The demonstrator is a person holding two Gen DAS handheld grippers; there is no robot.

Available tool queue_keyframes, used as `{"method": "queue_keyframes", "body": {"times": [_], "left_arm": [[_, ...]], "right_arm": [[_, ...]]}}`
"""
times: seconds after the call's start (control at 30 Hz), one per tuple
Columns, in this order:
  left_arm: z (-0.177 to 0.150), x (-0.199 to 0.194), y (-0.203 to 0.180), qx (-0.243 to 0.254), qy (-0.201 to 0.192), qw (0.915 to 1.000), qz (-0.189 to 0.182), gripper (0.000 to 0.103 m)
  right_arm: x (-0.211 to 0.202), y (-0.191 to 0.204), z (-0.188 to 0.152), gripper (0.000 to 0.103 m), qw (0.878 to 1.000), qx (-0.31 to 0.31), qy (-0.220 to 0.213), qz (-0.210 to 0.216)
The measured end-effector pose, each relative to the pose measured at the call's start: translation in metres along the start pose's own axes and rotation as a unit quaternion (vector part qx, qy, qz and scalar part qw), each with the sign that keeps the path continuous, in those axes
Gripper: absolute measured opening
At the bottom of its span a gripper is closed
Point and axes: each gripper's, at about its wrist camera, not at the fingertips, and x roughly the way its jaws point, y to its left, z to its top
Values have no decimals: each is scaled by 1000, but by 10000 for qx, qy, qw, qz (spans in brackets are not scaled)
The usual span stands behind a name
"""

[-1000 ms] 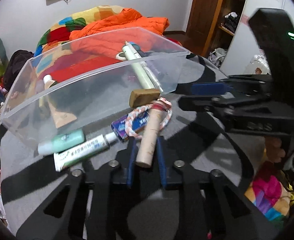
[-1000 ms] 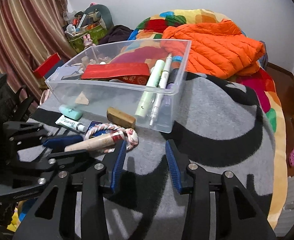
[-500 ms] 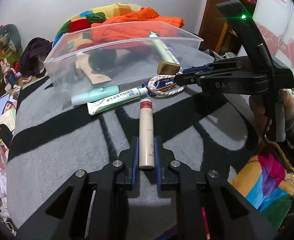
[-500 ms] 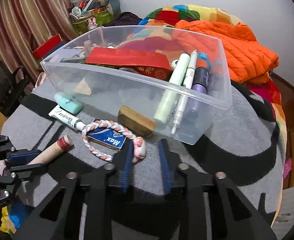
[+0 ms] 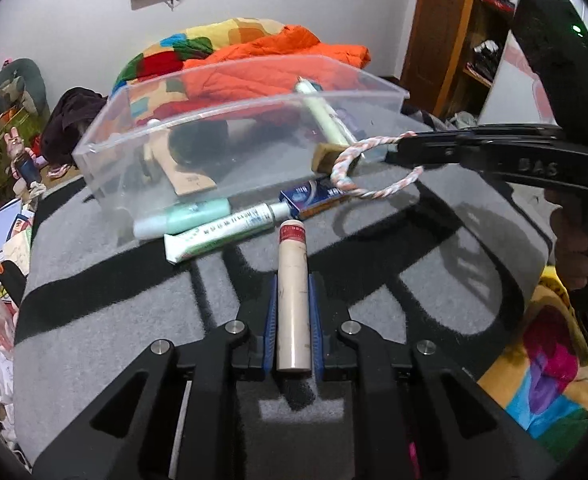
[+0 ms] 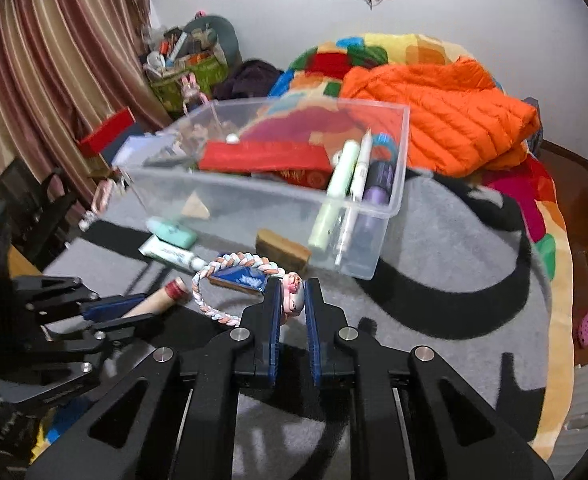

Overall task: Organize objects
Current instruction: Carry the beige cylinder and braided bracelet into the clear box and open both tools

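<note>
Tube (image 5: 292, 296) tail sits buried between the left pads (image 5: 271, 320); print on the toothpaste (image 5: 222, 232) too small to read; bin (image 6: 390, 200) contents blur together.

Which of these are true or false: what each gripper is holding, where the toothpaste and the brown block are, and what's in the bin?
1. The left gripper is shut on the beige tube. True.
2. The right gripper is open and holds nothing. False: it is shut on the braided loop, pinching its pink charm.
3. The loop hangs lifted off the blanket in the left wrist view. True.
4. The toothpaste lies inside the bin. False: it lies on the blanket outside the bin's front wall.
5. The brown block is in the bin. False: it sits outside, against the bin's front wall.
6. A red packet lies in the bin. True.
</note>
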Motion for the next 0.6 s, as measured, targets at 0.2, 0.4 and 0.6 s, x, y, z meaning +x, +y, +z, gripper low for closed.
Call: {"method": "queue_keyframes", "body": {"times": [0.2,0.4,0.6], "left_arm": [[22,-24,14,-214,-408,9989,63,14],[51,-40,35,-423,-727,9962,246,14],[79,-32,62,-691,-752,9939,405,14]], "right_arm": [[-19,1,18,11,9989,-4,-434,-189],[-24,-11,43,11,9968,187,-714,-305],[-2,-14,70,11,9968,221,-634,-445]]}}
